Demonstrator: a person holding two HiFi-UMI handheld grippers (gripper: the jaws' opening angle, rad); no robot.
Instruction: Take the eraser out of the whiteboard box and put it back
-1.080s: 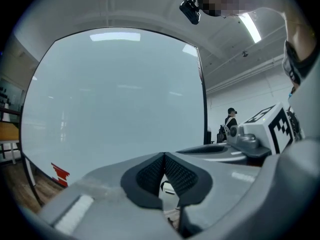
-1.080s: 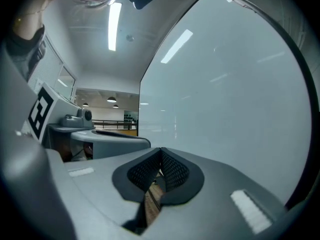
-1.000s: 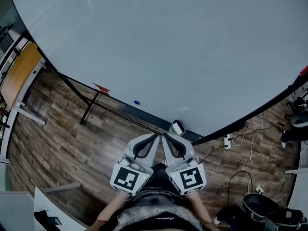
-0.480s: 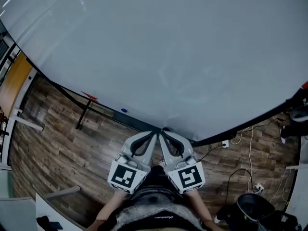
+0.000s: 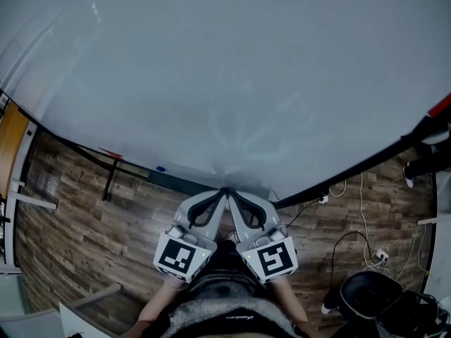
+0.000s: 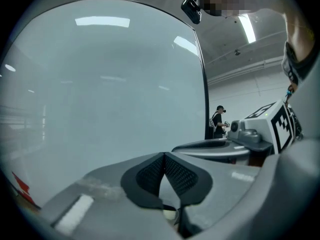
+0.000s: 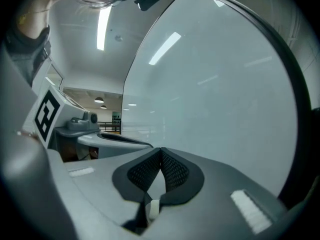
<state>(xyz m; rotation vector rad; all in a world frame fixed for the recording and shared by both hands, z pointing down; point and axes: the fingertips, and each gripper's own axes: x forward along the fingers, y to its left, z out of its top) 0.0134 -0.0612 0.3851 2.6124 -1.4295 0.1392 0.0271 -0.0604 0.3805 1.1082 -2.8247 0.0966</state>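
A big whiteboard (image 5: 225, 83) fills most of the head view, and it is also the pale surface in the left gripper view (image 6: 100, 84) and the right gripper view (image 7: 225, 94). My left gripper (image 5: 221, 193) and right gripper (image 5: 231, 193) are side by side, with their tips close to the board's lower edge. The left gripper (image 6: 163, 154) is shut with nothing between its dark pads. The right gripper (image 7: 160, 149) is also shut and empty. No eraser or box shows in any view. A dark ledge (image 5: 176, 182) runs along the board's foot, with a small blue thing (image 5: 161, 168) and a red thing (image 5: 109, 153) near it.
The board's stand leg (image 5: 108, 180) reaches the wooden floor at left. Cables (image 5: 366, 210) and a black bin (image 5: 363, 294) are at right, and a wooden desk edge (image 5: 10, 143) at far left. A person (image 6: 218, 122) stands far off in the left gripper view.
Both grippers have moved together toward the board's lower edge. The small white object beside the right gripper's tip a second ago is no longer in view.
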